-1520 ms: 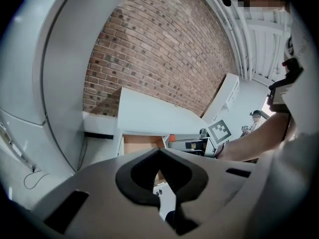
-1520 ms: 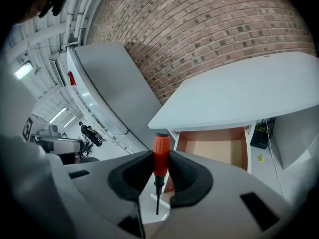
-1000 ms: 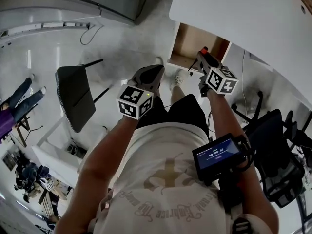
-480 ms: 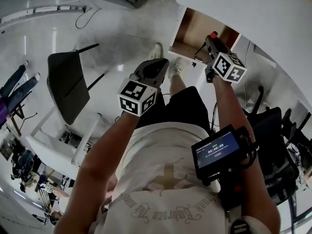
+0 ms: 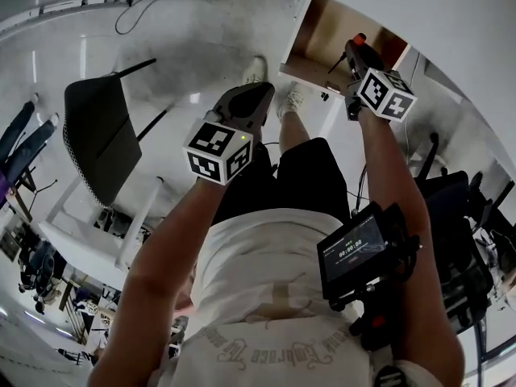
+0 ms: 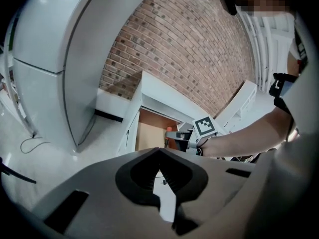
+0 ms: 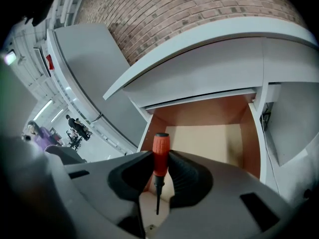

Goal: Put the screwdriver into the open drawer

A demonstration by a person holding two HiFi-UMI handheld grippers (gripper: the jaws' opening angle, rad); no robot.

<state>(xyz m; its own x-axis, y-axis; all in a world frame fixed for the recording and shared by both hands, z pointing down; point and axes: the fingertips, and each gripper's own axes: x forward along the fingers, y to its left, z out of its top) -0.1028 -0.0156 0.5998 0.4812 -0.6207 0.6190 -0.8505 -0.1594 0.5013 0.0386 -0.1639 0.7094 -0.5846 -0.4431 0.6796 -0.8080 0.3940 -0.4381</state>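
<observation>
The right gripper is closed on the screwdriver: both pads press the orange handle, which stands upright between them in the right gripper view, handle end pointing far and the dark shaft pointing back toward the camera. The handle end projects past the jaw tips. The open drawer lies directly beyond these jaws, beneath the white desk top; its pale floor and brown side walls are bare. In the head view the right gripper sits at the near right part of the drawer, with the screwdriver overlapping the drawer interior. The left gripper holds nothing: its jaw tips meet, leaving only a narrow gap behind them through which the floor shows. In the head view the left gripper hangs left of the right gripper, well apart from the drawer, above the floor near a white shoe. A dark chair stands at the far left.
</observation>
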